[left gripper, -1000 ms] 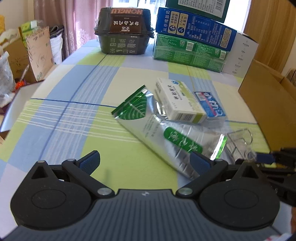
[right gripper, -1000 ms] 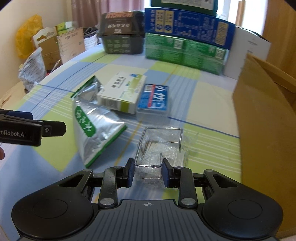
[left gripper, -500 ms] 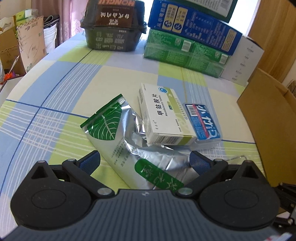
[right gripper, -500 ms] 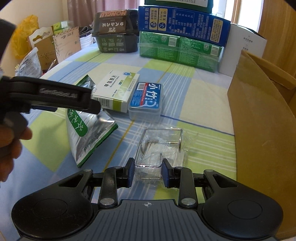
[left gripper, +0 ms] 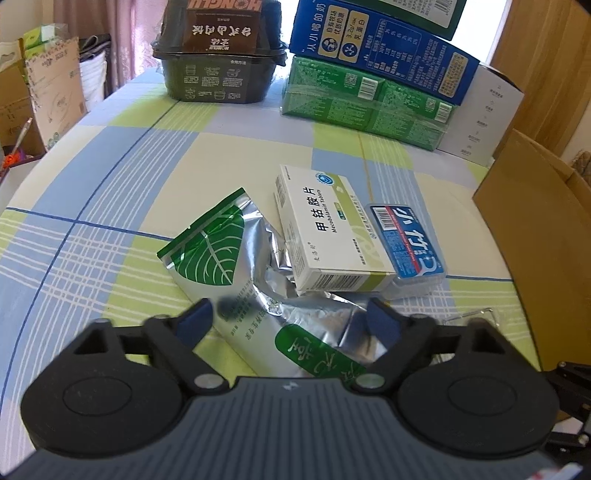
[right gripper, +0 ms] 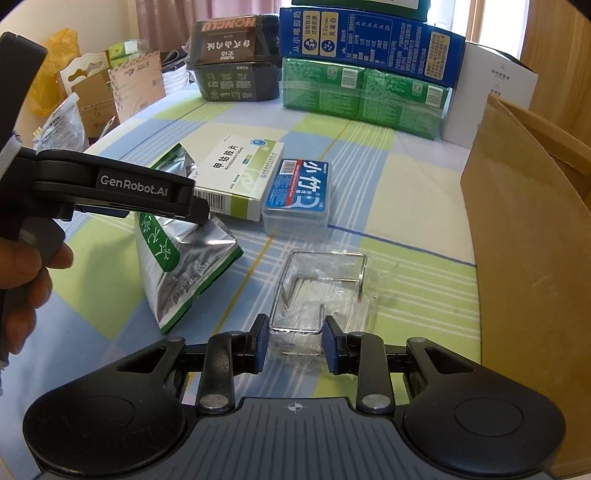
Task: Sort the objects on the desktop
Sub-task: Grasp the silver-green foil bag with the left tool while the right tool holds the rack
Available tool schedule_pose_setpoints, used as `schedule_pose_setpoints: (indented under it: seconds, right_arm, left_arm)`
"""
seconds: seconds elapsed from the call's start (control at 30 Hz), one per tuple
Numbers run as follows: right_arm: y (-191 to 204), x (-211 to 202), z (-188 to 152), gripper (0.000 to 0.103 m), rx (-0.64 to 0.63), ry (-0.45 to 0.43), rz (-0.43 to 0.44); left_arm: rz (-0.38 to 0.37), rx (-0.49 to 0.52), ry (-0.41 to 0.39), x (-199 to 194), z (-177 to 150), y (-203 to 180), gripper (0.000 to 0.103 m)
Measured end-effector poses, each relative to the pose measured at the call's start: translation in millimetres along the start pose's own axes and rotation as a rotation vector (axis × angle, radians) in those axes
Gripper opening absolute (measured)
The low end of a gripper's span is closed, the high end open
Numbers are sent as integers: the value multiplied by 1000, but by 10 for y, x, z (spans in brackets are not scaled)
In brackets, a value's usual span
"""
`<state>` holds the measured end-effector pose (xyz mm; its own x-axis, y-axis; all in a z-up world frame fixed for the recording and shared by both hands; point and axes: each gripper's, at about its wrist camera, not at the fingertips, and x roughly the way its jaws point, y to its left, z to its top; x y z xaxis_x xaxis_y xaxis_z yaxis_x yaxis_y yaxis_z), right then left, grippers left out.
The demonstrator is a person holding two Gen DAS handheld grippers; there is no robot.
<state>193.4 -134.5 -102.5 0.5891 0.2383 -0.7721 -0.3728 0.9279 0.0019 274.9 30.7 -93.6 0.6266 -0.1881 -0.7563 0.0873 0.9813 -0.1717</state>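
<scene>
The silver tea bag [left gripper: 236, 280] lies flat in the middle of the surface [left gripper: 110, 192], and the left claw [left gripper: 291, 325] sits over its near end with its jaws wide, I think to grab it. The right claw [right gripper: 293, 345] is squeezed on a clear packet of sticks [right gripper: 321, 291], likely to carry it to the brown box [right gripper: 517, 229] beside it. A white pill box [left gripper: 325, 229] and a blue case [left gripper: 410, 240] lie touching behind the bag, and big boxes [left gripper: 373, 77] are stacked at the far edge by the curtain [left gripper: 122, 33].
</scene>
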Motion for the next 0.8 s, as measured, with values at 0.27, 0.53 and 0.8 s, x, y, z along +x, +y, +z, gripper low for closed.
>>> schedule_pose_setpoints:
  seconds: [0.27, 0.53, 0.8]
  right_arm:
    - [-1, 26, 22, 28, 10, 0, 11]
    - [13, 47, 37, 28, 14, -5, 18]
    - [-22, 59, 47, 28, 22, -6, 8]
  left_arm:
    - [-4, 13, 9, -112, 31, 58, 50]
    - [4, -68, 3, 57, 49, -39, 88]
    - [38, -8, 98, 188, -35, -42, 76]
